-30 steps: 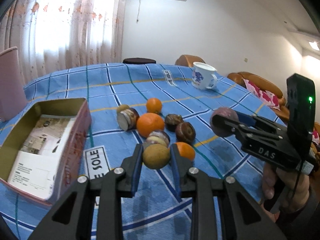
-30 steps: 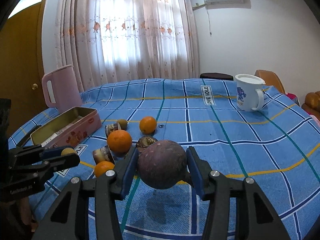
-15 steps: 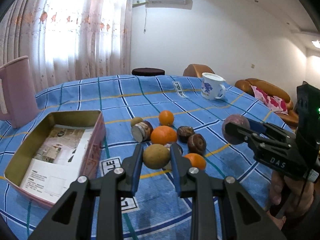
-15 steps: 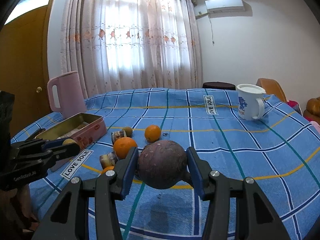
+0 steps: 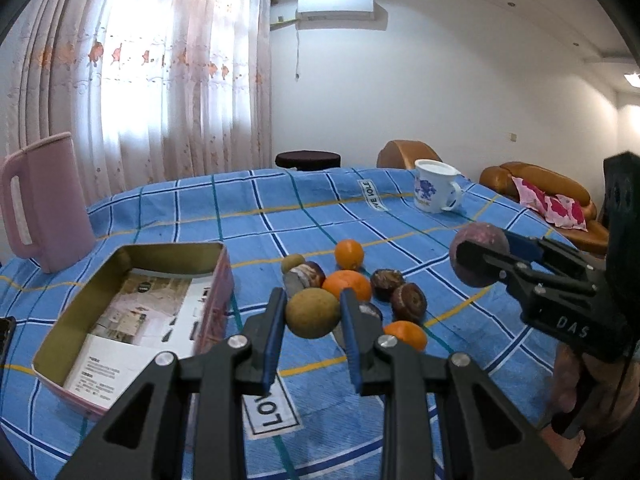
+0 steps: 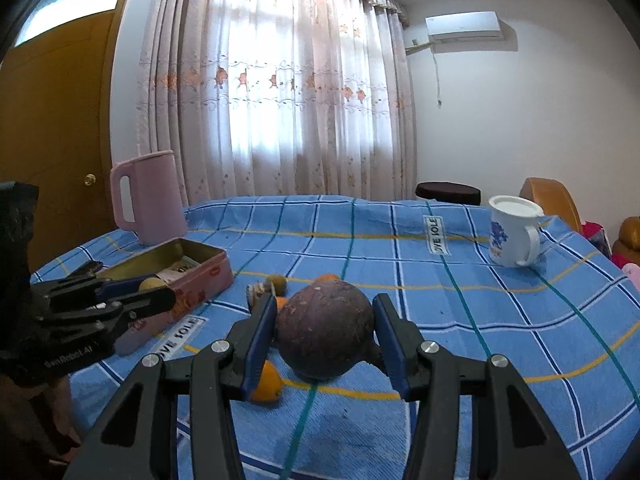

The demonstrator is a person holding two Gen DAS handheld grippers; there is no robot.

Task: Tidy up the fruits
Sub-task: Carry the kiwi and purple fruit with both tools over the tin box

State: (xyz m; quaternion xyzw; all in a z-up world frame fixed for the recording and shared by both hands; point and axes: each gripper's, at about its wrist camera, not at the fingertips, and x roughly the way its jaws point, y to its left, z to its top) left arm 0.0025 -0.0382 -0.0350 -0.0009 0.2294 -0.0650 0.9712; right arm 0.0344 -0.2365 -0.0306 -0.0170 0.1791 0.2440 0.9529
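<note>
My left gripper (image 5: 313, 313) is shut on a small brownish-green round fruit (image 5: 312, 312) and holds it above the blue checked tablecloth, right of the open pink tin box (image 5: 132, 312). My right gripper (image 6: 325, 336) is shut on a large dark purple round fruit (image 6: 324, 336), lifted over the table; it also shows in the left wrist view (image 5: 478, 254). Several fruits lie in a cluster on the cloth: oranges (image 5: 349, 254), dark purple ones (image 5: 408, 302) and a small green one (image 5: 293, 262). The left gripper with its fruit shows at the left of the right wrist view (image 6: 150, 284).
A pink jug (image 5: 42, 200) stands behind the tin box (image 6: 188, 268). A white mug (image 5: 434, 192) stands at the far right of the table (image 6: 520, 320). Printed paper lies inside the box. Sofas stand beyond the table's right edge.
Both grippers have risen with their fruits still held, so the table looks lower and more of the room shows. The left gripper has moved closer to the tin box.
</note>
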